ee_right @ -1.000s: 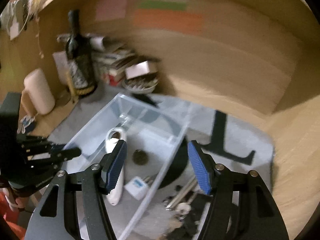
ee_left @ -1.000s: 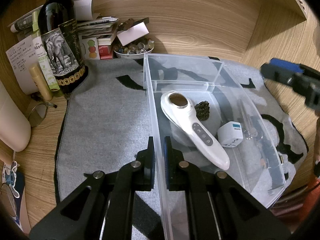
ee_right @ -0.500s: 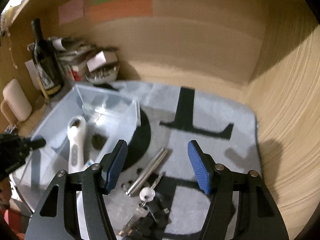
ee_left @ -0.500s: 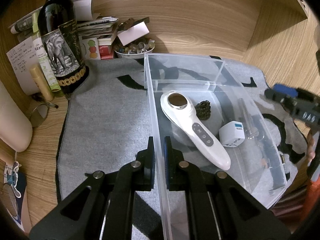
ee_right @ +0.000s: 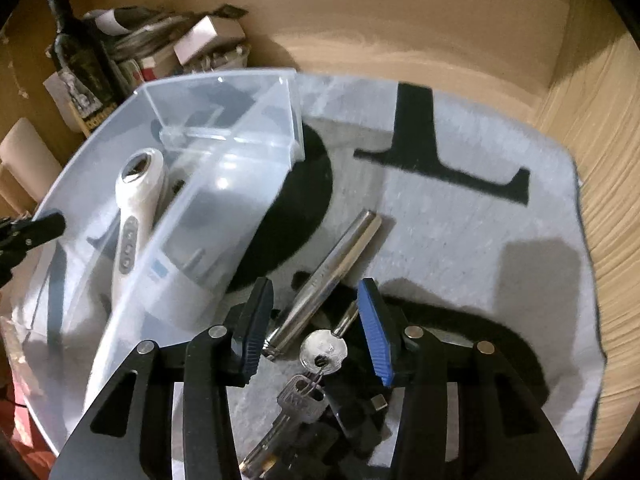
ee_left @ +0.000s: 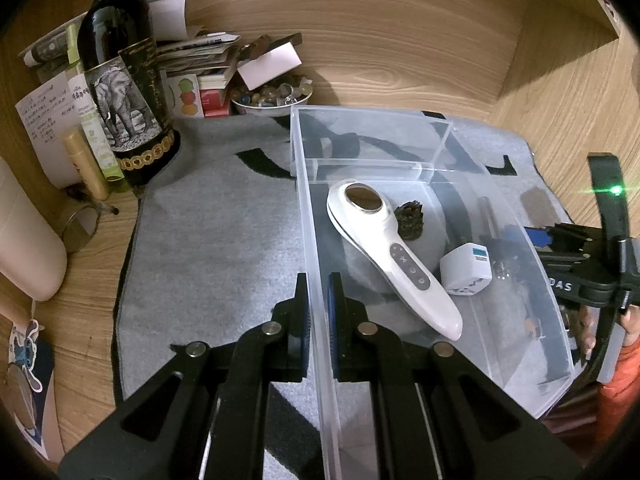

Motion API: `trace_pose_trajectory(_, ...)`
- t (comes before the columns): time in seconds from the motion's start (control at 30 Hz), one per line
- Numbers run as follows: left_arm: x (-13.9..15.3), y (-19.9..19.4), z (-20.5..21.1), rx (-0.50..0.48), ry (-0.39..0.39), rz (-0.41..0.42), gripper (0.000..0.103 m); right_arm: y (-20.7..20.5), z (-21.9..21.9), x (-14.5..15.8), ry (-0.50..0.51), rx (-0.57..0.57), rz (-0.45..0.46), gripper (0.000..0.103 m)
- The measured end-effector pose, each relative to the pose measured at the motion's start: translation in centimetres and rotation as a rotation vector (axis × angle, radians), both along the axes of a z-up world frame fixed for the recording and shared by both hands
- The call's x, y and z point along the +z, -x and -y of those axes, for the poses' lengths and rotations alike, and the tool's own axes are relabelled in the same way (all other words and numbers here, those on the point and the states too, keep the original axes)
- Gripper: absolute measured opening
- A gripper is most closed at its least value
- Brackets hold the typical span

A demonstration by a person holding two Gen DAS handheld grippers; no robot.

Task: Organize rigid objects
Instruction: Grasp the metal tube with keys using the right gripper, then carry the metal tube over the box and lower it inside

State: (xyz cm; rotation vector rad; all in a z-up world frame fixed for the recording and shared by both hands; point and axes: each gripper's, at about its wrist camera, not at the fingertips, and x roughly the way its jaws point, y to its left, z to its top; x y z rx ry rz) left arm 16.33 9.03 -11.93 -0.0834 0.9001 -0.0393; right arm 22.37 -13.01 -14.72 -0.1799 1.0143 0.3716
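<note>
My right claw is spread over one metal tube lying on the grey mat; the tube's long axis runs from 7 to 1 o'clock, its near end between the pads. One key bunch lies just at 6 o'clock. My left claw pinches the clear bin wall. Inside: one white wand, one plug cube, one pinecone.

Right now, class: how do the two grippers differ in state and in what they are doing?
The left gripper is shut on the clear bin's wall; the right gripper is open, holding nothing. The left sits at the bin; the right hangs over the metal tube and keys on the mat.
</note>
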Motion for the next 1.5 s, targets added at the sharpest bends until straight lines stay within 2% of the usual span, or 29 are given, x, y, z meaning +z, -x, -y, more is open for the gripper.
trace_pose_trajectory(0.07,0.0,0.0,0.0,0.000,-0.001,0.000,0.007,-0.2,0.0,-0.2,0.010,-0.002,0.010,0.037)
trace_pose_trajectory(0.23,0.0,0.0,0.0,-0.001,0.000,0.000,0.007,-0.4,0.1,-0.2,0.016,0.003,0.032,0.020)
trace_pose_trajectory(0.33,0.0,0.0,-0.1,-0.001,0.001,-0.001,0.007,-0.6,0.1,0.0,0.021,0.002,0.044,0.015)
trace_pose_trajectory(0.63,-0.1,-0.1,-0.2,-0.002,0.006,0.000,0.007,-0.6,0.5,2.1,-0.015,-0.011,0.088,0.015)
trace_pose_trajectory(1.03,-0.2,-0.3,-0.2,-0.009,0.012,0.007,0.007,1.1,-0.7,8.8,-0.045,0.006,0.261,0.014)
trace_pose_trajectory(1.33,-0.3,-0.2,-0.2,-0.012,0.019,0.013,0.007,3.5,-3.1,13.4,-0.079,0.077,0.387,0.014)
trace_pose_trajectory(1.5,-0.3,-0.2,-0.2,-0.012,0.019,0.014,0.007,4.9,-4.7,14.4,-0.102,0.142,0.414,0.014)
